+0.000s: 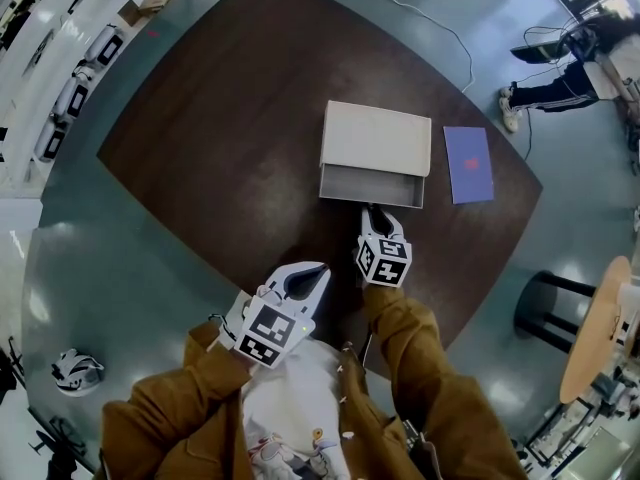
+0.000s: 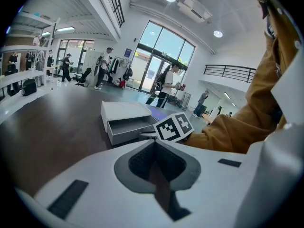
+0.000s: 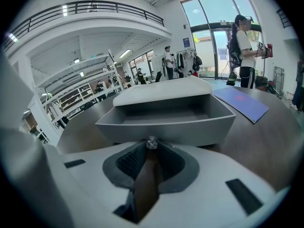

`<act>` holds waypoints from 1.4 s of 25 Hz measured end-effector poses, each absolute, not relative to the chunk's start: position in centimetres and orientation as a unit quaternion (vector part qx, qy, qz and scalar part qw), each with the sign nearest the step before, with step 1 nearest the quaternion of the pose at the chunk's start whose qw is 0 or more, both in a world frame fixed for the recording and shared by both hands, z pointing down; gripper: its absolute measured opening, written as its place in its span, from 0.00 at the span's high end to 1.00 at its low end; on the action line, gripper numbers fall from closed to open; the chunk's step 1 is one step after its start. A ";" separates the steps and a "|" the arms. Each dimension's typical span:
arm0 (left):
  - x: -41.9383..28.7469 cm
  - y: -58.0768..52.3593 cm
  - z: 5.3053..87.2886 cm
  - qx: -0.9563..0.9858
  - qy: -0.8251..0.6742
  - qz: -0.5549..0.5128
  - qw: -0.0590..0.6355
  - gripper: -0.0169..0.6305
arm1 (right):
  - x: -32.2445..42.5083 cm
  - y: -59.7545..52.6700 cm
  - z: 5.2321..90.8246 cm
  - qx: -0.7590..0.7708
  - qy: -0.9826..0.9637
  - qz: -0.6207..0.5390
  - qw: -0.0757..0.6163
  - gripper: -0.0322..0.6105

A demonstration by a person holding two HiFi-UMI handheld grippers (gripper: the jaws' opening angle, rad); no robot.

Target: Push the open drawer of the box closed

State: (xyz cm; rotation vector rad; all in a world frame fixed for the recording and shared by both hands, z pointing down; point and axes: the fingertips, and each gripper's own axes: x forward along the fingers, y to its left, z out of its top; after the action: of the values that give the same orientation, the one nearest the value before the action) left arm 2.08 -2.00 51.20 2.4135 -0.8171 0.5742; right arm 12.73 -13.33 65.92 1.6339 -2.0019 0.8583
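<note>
The box (image 1: pixel 376 136) sits on the dark surface (image 1: pixel 220 148), and its drawer (image 1: pixel 372 186) stands pulled out of the box's near side, toward the person. It looks empty. The right gripper (image 1: pixel 374 212) is at the drawer's front panel, on the side away from the box. Its jaws are drawn in on the small shiny knob (image 3: pixel 151 143) at the panel's middle, so it appears to be grasping that knob. The left gripper (image 1: pixel 308 277) hangs well back from the box, close to the person's body, jaws clenched together on nothing.

The closing push seems about to start. The next move calls for a straight, level shove toward the box, in line with the drawer's sides, so the drawer slides home rather than skewing or pushing the whole box across the surface.
</note>
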 end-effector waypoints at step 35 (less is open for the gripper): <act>2.0 -4.2 52.9 0.886 -0.298 0.218 0.282 0.96 | 13.1 -18.7 66.0 0.592 -0.722 0.294 0.205 0.84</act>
State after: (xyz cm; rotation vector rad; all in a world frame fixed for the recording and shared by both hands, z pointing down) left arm 1.99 -4.20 52.86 2.3724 -0.7988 0.5846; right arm 13.10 -18.71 66.00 1.6500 -2.0117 0.8204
